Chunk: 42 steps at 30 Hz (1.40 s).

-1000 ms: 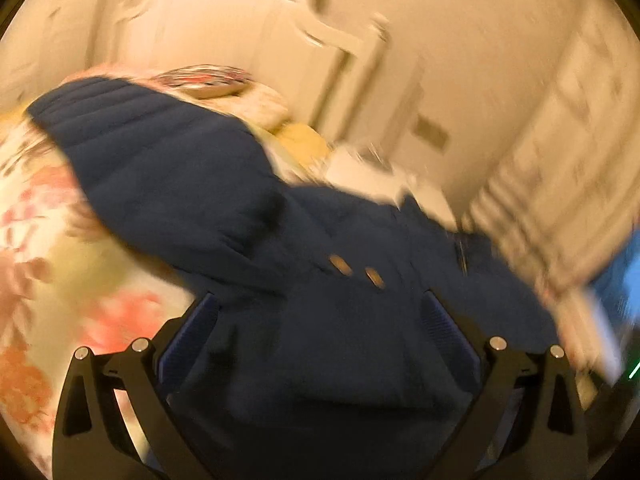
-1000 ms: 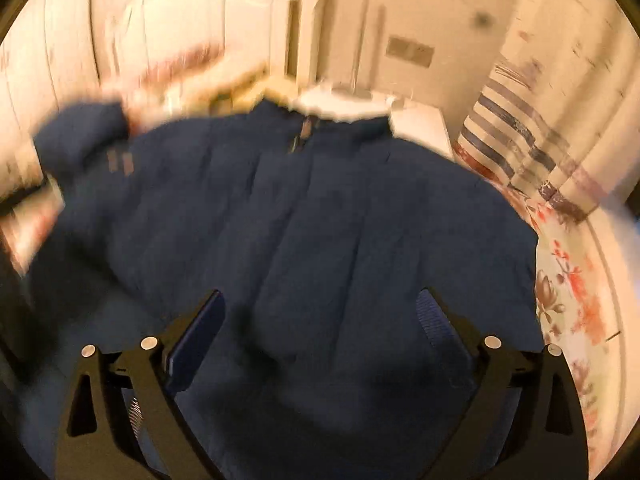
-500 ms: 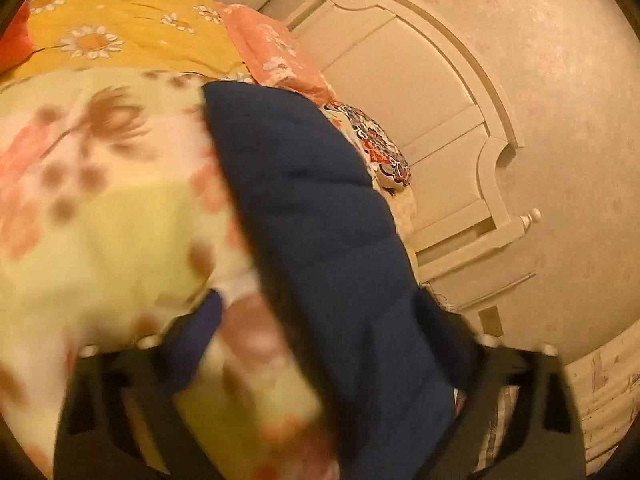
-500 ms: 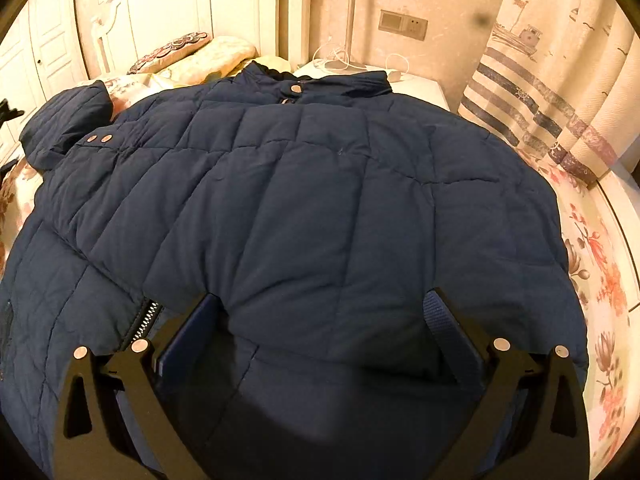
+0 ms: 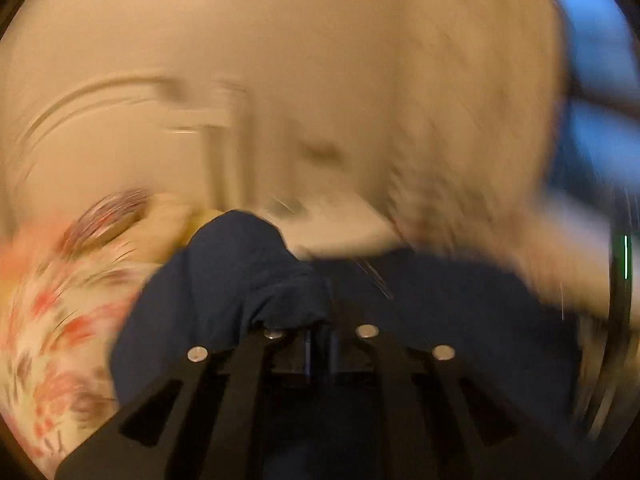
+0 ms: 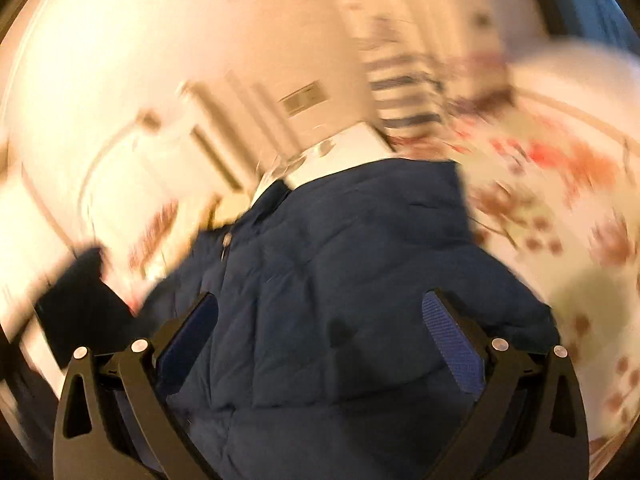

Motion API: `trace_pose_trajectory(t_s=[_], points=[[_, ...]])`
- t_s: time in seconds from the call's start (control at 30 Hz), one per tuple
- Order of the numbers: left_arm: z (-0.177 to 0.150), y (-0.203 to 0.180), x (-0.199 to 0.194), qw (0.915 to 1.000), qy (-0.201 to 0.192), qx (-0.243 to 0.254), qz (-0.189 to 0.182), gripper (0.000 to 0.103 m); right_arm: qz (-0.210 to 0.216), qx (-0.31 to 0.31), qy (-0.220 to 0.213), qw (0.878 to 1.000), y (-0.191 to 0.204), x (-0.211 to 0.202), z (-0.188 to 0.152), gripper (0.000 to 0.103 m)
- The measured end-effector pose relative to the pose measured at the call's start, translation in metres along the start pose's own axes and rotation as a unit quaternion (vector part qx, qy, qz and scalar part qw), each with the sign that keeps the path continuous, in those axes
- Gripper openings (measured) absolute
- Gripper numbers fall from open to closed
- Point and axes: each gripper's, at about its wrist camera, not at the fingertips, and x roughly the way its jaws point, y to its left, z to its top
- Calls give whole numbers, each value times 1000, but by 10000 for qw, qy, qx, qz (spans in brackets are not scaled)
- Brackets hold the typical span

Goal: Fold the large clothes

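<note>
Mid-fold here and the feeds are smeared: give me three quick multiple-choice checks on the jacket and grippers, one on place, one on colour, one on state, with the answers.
1. Where does the jacket lie?
A. on the floral bedspread
B. on a wooden chair
C. on a hanger

2. What colour is the jacket?
A. red
B. navy blue
C. white

3. How does the left gripper stand?
A. wide open over bare sheet
B. shut on a fold of the jacket
C. out of view

Answers:
1 A: flowered fabric shows past the jacket's edge in both views.
2 B: the quilted cloth is dark blue.
3 B: its fingers meet with blue cloth bunched over the tips, while the right gripper hangs open above the jacket.
</note>
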Motion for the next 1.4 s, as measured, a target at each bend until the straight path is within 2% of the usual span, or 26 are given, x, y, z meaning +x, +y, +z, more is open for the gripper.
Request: trace_pose_trajectory(t_s=[0.07, 0.13, 0.17, 0.23, 0.3, 0.33, 0.37, 0.43, 0.5, 0.53, 0.57, 0.6, 0.67, 0.73, 0.77, 0.83, 0.9, 0.93, 1.0, 1.03, 1.1, 1.17, 1.23, 1.27, 1.33, 1.4], points=[[-21, -64, 32, 9942, 641, 849, -133, 13, 112, 352, 8, 9993, -13, -1, 2, 98], [-44, -96, 61, 9861, 1126, 1206, -192, 34, 175, 454, -5, 9988, -17, -2, 4, 98], [-56, -106, 72, 9826, 1290, 1324, -188, 56, 163, 407, 7, 9990, -15, -2, 4, 98], [-64, -117, 73, 9771, 1206, 1750, 83, 64, 129, 272, 56, 9995, -10, 0, 4, 98], [-63, -118, 65, 9745, 1307, 1822, -74, 82, 123, 154, 96, 9998, -7, 1, 5, 98], [-62, -117, 61, 9737, 1329, 1846, -101, 83, 119, 139, 106, 9998, -7, 2, 4, 98], [-61, -115, 45, 9737, 1207, 1931, 38, 82, 132, 146, 116, 9997, -7, 2, 4, 98], [-59, -116, 10, 9778, 754, 1954, 114, 83, 169, 195, 110, 9996, -9, 1, 2, 98], [-52, -95, -29, 9898, 139, 1413, 97, 90, 207, 242, 117, 9994, -12, 0, 2, 98], [-49, -72, -45, 9960, -130, 859, 192, 91, 205, 239, 126, 9994, -12, 1, 2, 98], [-47, -54, -52, 9983, -248, 444, 301, 91, 198, 221, 121, 9995, -12, 0, 2, 98], [-47, -23, -55, 9978, -330, -273, 508, 91, 186, 172, 129, 9996, -11, 0, 1, 98], [-57, 39, -50, 9825, -183, -1661, 819, 89, 150, 9, 156, 9998, -7, 1, 0, 98], [-86, 99, -43, 9471, 134, -3055, 971, 82, 90, -214, 150, 9996, 2, 2, -3, 98], [-95, 113, -39, 9362, 234, -3351, 1039, 75, 70, -396, 139, 9991, 9, 2, -6, 98], [-115, 131, -33, 9201, 446, -3631, 1400, 73, -2, -828, 92, 9965, 24, 1, -12, 98], [-125, 132, -28, 9184, 564, -3609, 1522, 73, -67, -1489, -30, 9888, 50, -4, -22, 98], [-128, 132, -25, 9191, 633, -3582, 1514, 73, -20, -1893, -53, 9819, 65, -5, -29, 98], [-125, 126, -22, 9247, 731, -3381, 1591, 73, 31, -2930, -81, 9561, 109, -9, -53, 98], [-124, 124, -20, 9268, 738, -3304, 1624, 74, 71, -3463, -45, 9381, 132, -9, -67, 98], [-119, 120, -16, 9312, 739, -3157, 1664, 75, 152, -4484, 29, 8937, 177, -9, -99, 98], [-125, 124, -22, 9300, 691, -3192, 1684, 78, 173, -5319, 121, 8466, 214, -6, -130, 98], [-130, 127, -26, 9271, 666, -3270, 1706, 78, 108, -6099, 145, 7923, 253, 3, -159, 98], [-131, 129, -27, 9252, 662, -3311, 1732, 78, 68, -6295, 128, 7769, 266, 8, -166, 98], [-131, 129, -29, 9236, 647, -3335, 1777, 78, 62, -6468, 209, 7624, 286, 22, -174, 98], [-131, 129, -31, 9231, 613, -3329, 1825, 79, 56, -6444, 457, 7633, 300, 41, -175, 98]])
